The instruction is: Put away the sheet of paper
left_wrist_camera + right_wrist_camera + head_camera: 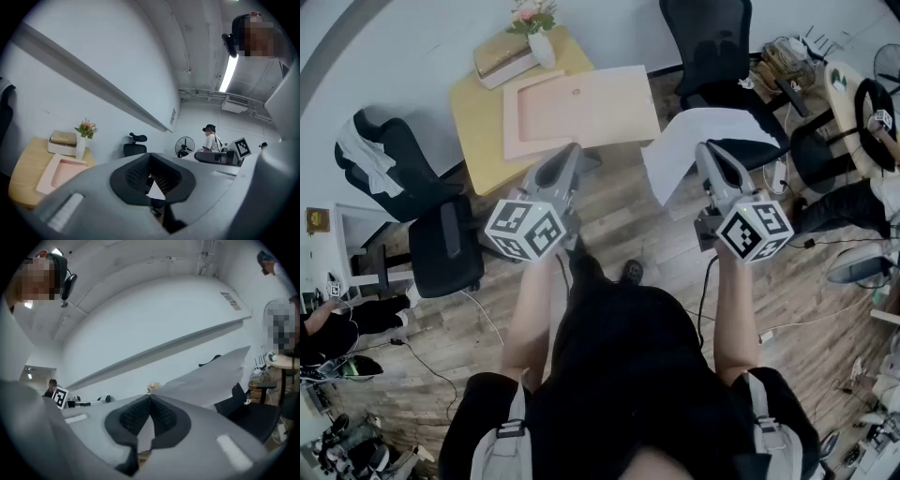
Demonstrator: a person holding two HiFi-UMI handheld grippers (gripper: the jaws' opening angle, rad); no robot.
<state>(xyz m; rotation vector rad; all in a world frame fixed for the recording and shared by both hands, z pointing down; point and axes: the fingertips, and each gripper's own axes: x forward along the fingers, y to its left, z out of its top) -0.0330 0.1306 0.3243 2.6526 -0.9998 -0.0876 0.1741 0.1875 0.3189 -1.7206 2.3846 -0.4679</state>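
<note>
Sheet of paper (675,155): white, held in the air at centre right of the head view, above the wooden floor and in front of a black office chair (712,56); it is not on the table.
Right hand-held gripper (705,150): its jaws are pressed together on the sheet's near edge. In the right gripper view the paper fans out to the right of the pinch.
Left hand-held gripper (574,150): its jaws are closed tip to tip with nothing between them (its own view shows only the pads meeting). It hangs near the table's front edge.
Table (478,122): yellow, at upper centre-left of the head view. It carries an open pink tray (548,111) with a paler flap (623,103) laid out to the tray's right, and a vase of flowers (539,42) at the back.
Handling: the sheet looks very light and limp. It bows away from the single pinch, so a quick move would likely make it flutter or fold, and it would also crease easily.
Where to hold: probably an edge or corner, with the free gripper taking the opposite edge to keep the sheet flat while it is laid down (the tray seems the likely place for it, though that is a guess).
</note>
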